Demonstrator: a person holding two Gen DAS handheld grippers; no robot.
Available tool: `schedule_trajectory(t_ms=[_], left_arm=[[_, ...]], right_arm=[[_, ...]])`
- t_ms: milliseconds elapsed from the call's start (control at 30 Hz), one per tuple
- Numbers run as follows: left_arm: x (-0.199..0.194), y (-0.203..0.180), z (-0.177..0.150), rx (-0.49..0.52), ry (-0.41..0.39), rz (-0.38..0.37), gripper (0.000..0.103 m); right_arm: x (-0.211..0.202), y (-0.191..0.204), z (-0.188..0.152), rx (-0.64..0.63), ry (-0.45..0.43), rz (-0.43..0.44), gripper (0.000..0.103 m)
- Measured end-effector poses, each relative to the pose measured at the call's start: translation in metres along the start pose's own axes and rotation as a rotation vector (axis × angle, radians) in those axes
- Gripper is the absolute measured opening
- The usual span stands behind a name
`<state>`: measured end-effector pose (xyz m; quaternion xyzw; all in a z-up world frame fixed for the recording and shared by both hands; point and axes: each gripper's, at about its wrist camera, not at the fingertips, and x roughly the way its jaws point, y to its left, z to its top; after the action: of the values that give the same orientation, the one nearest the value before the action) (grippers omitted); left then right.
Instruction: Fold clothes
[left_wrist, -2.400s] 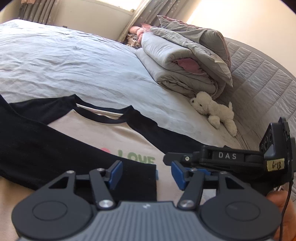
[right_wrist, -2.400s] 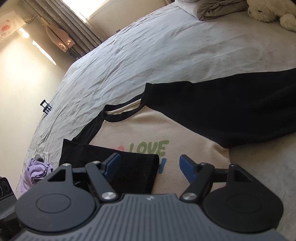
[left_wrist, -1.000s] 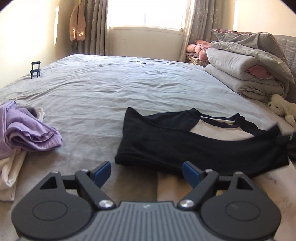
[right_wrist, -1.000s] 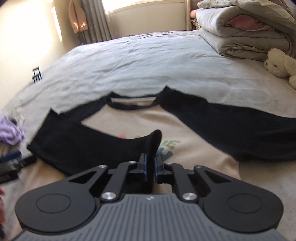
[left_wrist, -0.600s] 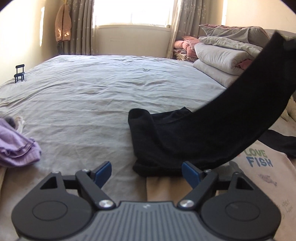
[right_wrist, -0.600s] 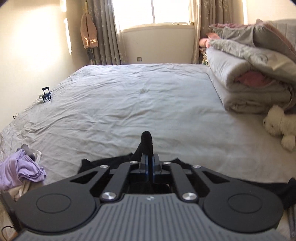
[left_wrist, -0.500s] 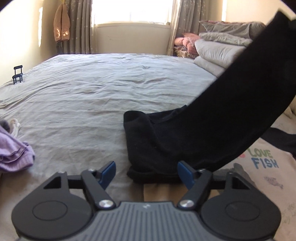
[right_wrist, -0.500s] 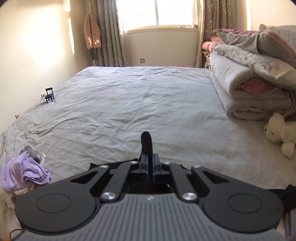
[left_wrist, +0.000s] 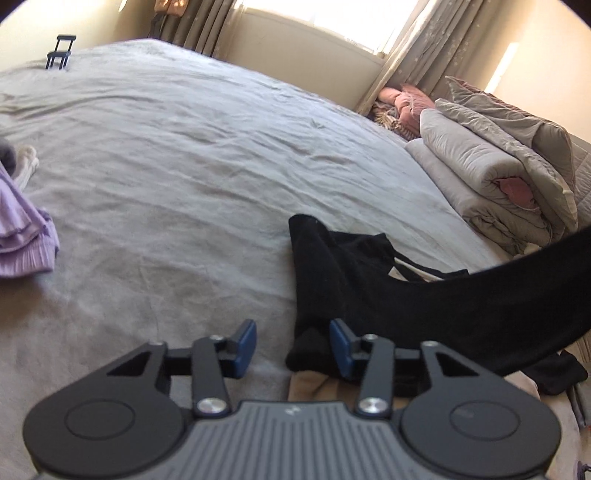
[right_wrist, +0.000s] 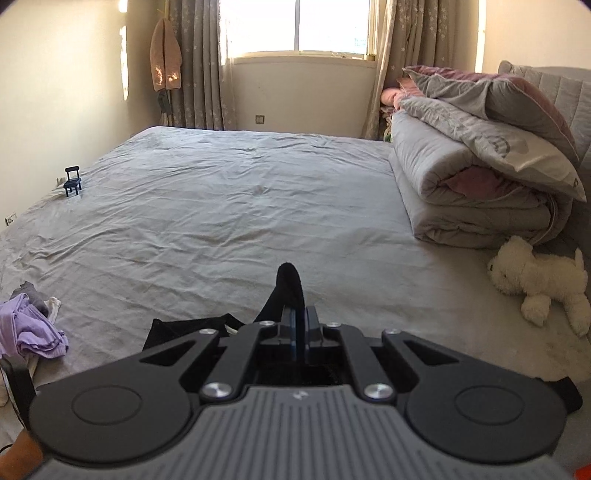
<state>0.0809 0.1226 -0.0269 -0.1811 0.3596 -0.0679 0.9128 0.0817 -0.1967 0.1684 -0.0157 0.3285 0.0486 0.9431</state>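
A beige shirt with black sleeves (left_wrist: 343, 280) lies on the grey bed (left_wrist: 184, 184). My left gripper (left_wrist: 293, 345) is open, low over the shirt's folded left edge; the black fold lies between its blue fingers (left_wrist: 245, 341). My right gripper (right_wrist: 299, 325) is shut on the black sleeve (right_wrist: 290, 284) and holds it lifted. In the left wrist view the sleeve (left_wrist: 517, 295) stretches up to the right across the shirt.
A pile of purple clothes (left_wrist: 22, 225) lies at the left, also in the right wrist view (right_wrist: 29, 332). Folded quilts (right_wrist: 472, 177) and a white plush toy (right_wrist: 539, 284) sit at the right. A small black stand (right_wrist: 72, 181) is at the far left edge.
My right gripper shut on the sleeve and lifted it up and to the right. My left gripper moved down and forward to the shirt's folded left edge and narrowed a little.
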Motion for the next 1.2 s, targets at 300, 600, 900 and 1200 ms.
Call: schedule_trajectory(t_ms=[300, 600, 900, 1200], left_arm=[[0.01, -0.002, 0.019, -0.007, -0.005, -0.007, 0.038], [0.049, -0.004, 0.038, -0.075, 0.018, -0.002, 0.005], [0.043, -0.012, 0.021, -0.022, -0.093, 0.039, 0.005], [0.032, -0.032, 0.009, 0.159, -0.08, 0.101, 0.037]], right_arm=[[0.04, -0.041, -0.049, 0.061, 0.101, -0.022, 0.006], [0.066, -0.074, -0.078, 0.096, 0.126, -0.027, 0.006], [0.094, -0.098, -0.1, 0.092, 0.117, -0.035, 0.006], [0.13, -0.13, -0.141, 0.178, 0.126, -0.069, 0.035]])
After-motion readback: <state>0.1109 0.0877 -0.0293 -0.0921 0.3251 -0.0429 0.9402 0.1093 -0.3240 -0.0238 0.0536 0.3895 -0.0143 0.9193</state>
